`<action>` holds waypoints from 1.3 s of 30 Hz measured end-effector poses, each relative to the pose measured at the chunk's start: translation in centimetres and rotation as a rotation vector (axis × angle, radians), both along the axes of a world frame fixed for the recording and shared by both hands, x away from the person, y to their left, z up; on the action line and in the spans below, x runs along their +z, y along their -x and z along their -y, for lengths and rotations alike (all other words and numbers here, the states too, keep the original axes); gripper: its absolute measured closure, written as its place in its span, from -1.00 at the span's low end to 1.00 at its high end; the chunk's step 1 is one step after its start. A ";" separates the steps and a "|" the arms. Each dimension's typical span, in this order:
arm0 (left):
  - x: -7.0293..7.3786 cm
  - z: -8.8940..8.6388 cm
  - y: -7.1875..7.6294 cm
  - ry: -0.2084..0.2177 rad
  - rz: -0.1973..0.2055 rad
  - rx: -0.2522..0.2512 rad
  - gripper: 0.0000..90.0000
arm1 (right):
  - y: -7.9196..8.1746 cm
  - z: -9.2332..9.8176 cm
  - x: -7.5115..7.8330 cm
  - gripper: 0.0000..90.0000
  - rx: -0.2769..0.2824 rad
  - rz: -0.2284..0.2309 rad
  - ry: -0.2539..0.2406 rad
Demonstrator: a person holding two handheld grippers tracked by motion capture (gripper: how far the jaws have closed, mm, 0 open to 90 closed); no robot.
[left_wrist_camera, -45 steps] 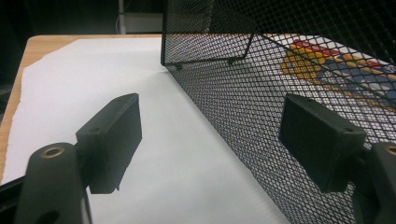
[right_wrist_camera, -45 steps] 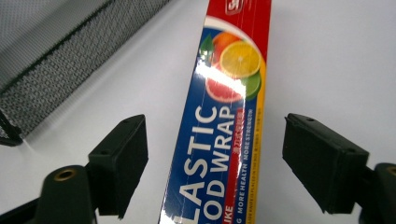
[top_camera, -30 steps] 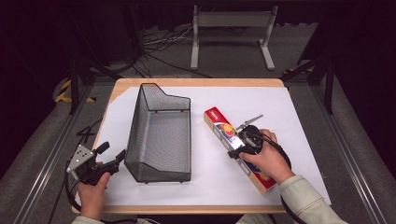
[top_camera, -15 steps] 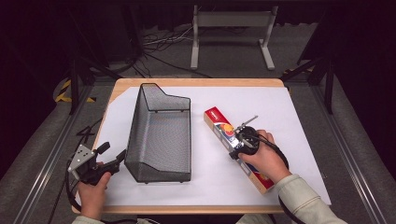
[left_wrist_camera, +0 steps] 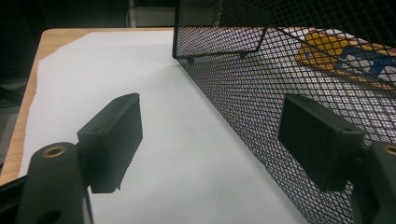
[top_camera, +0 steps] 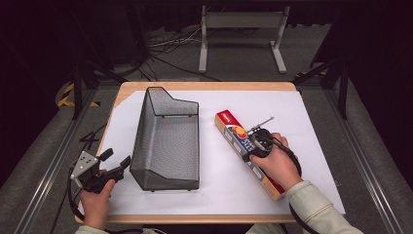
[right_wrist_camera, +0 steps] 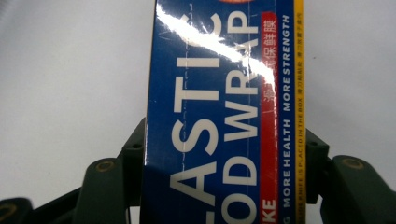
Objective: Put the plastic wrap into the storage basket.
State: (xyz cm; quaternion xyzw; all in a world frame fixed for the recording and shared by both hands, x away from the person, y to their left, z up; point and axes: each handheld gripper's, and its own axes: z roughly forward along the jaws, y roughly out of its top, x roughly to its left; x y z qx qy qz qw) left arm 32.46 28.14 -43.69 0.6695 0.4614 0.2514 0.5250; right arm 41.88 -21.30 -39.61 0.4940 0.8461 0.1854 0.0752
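The long blue and red cardboard plastic-wrap box [top_camera: 246, 151] lies right of centre, straddled by the right gripper [right_wrist_camera: 219, 177], jaws against its sides. Gripped off-centre, it could tip. The left gripper [left_wrist_camera: 210, 140] gapes beside the black wire-mesh basket [top_camera: 168, 141]

One mesh basket [top_camera: 166, 141] just right of the left gripper [top_camera: 117, 161]. One box [top_camera: 248, 151] of plastic wrap between the right gripper's [top_camera: 254, 146] jaws. One white sheet [top_camera: 302, 126] beneath. Two grippers, two hands.
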 end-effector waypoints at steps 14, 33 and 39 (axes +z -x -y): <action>-0.2 -0.3 0.0 0.034 -0.003 -0.001 -0.50 | -0.2 0.3 4.1 -0.09 -0.032 0.040 -0.038; -0.7 -0.2 -0.2 -0.008 -0.006 0.017 -0.52 | 0.3 0.1 8.1 -0.10 -0.073 0.063 -0.078; -1.2 -0.2 -0.5 -0.048 -0.012 0.034 -0.54 | 0.6 -0.8 9.1 -0.10 -0.076 0.062 -0.090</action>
